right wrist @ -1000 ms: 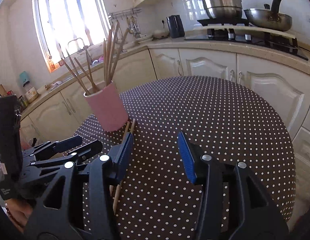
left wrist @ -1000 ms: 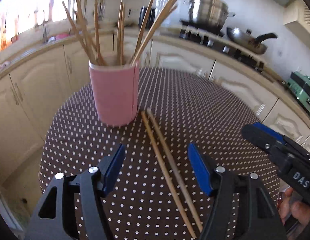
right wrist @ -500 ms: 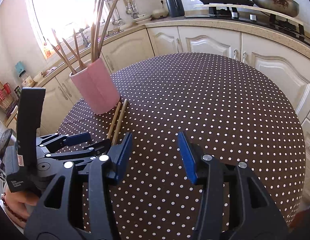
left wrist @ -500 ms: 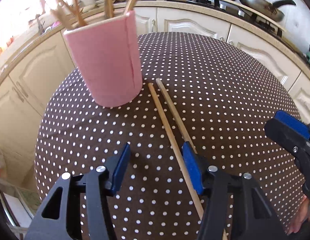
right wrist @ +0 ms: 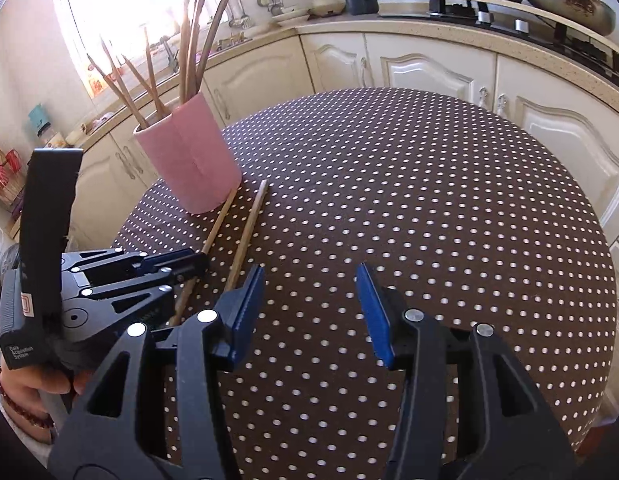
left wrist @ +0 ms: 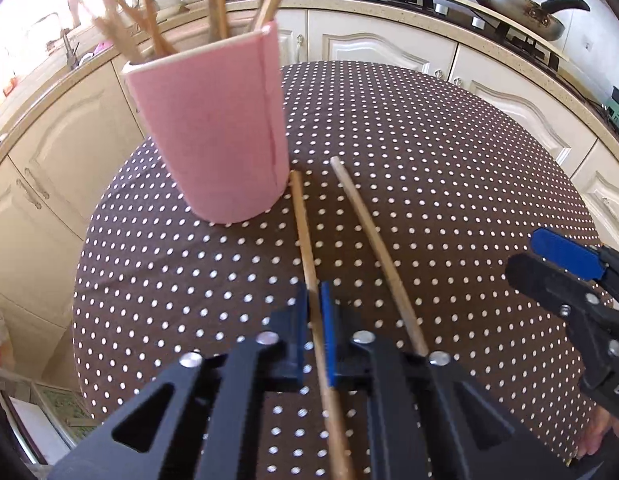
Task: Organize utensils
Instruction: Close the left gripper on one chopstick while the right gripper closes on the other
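Now your left gripper (left wrist: pixel 314 332) is clamped on the nearer chopstick (left wrist: pixel 305 248), probably mid-shaft, ready to lift it into the pink cup (left wrist: pixel 213 128) just ahead. Your right gripper (right wrist: pixel 309 304) hangs open, empty, beside the second chopstick (right wrist: pixel 245 236) on the bench (right wrist: pixel 429 220).

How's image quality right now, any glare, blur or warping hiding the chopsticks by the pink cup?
Left wrist view: window blown out top left, chopsticks in the pink cup smeared, the two chopsticks on the table sharp, fisheye bending the counter. Right wrist view: same window glare washing out the upright chopstick tips, table chopsticks clear, edges warped.
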Demonstrator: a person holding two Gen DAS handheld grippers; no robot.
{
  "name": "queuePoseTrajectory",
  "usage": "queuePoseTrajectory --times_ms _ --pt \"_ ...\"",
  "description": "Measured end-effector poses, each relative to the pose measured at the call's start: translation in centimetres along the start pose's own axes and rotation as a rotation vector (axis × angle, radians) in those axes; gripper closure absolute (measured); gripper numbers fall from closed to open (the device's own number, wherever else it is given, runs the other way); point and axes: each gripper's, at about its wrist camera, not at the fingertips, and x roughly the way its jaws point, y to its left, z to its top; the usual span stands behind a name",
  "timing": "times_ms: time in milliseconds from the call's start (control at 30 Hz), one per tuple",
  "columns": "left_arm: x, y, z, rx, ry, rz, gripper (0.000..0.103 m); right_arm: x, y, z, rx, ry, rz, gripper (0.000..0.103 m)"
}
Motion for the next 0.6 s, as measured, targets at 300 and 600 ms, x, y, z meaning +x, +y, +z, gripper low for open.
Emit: queuePoseTrajectory --times_ms 300,600 --pt "-1.7 2.6 -2.8 -0.027 0.013 -0.066 0.097 3.2 3.3 0.6 -0.027 0.116 0.034 0.055" --pt "-3.5 5.4 -5.3 -0.027 0.03 -0.08 0.097 5.9 5.7 1.9 -0.1 0.219 -0.071 0.058"
